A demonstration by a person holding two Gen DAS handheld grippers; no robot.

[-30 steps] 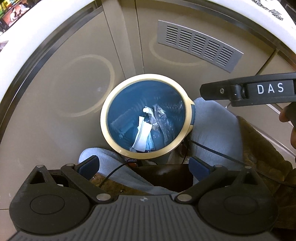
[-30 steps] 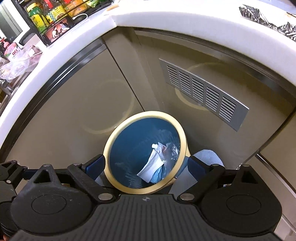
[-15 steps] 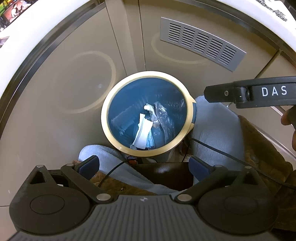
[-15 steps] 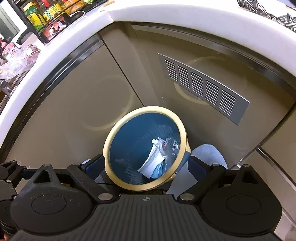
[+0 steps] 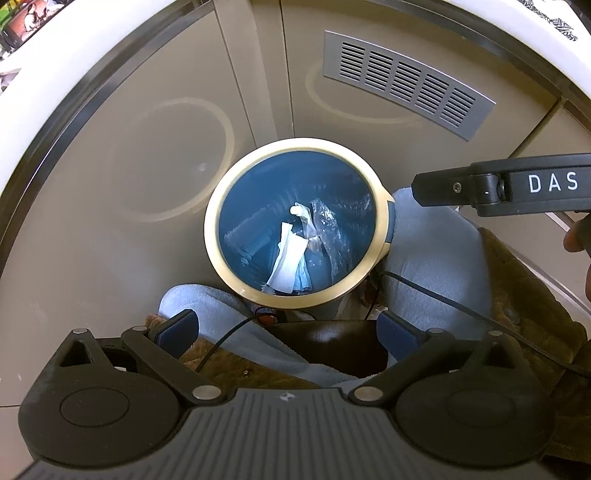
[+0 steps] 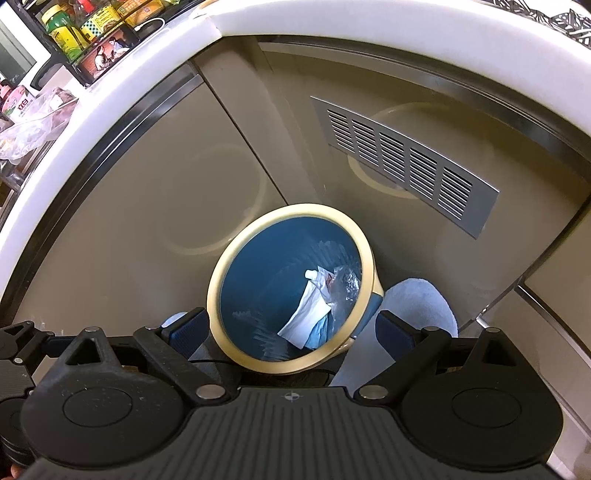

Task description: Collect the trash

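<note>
A round blue bin [image 5: 211, 229] with a cream rim stands on the floor between a person's knees. Inside it lie a white paper wrapper [image 5: 288, 258] and crumpled clear plastic [image 5: 328, 229]. My left gripper [image 5: 288, 328] hovers above the bin's near edge, open, with nothing between its blue pads [image 5: 177, 326]. The right gripper's black side, marked DAS [image 5: 517, 184], pokes in from the right. In the right wrist view the same bin [image 6: 217, 291] holds the white wrapper [image 6: 306, 314], and my right gripper [image 6: 291, 328] is open and empty above it.
Beige cabinet doors [image 5: 147, 166] with a grey vent grille [image 5: 406, 85] stand behind the bin, under a white countertop edge [image 6: 332, 22]. Light blue trouser legs [image 5: 436, 258] and a brown jacket [image 5: 524, 295] flank the bin. Jars and a plastic bag [image 6: 33, 122] sit upper left.
Both views have shifted only slightly, with the bin drifting a little upward in the right wrist view. Both grippers stay open and empty; the trash in the bin has not moved.
</note>
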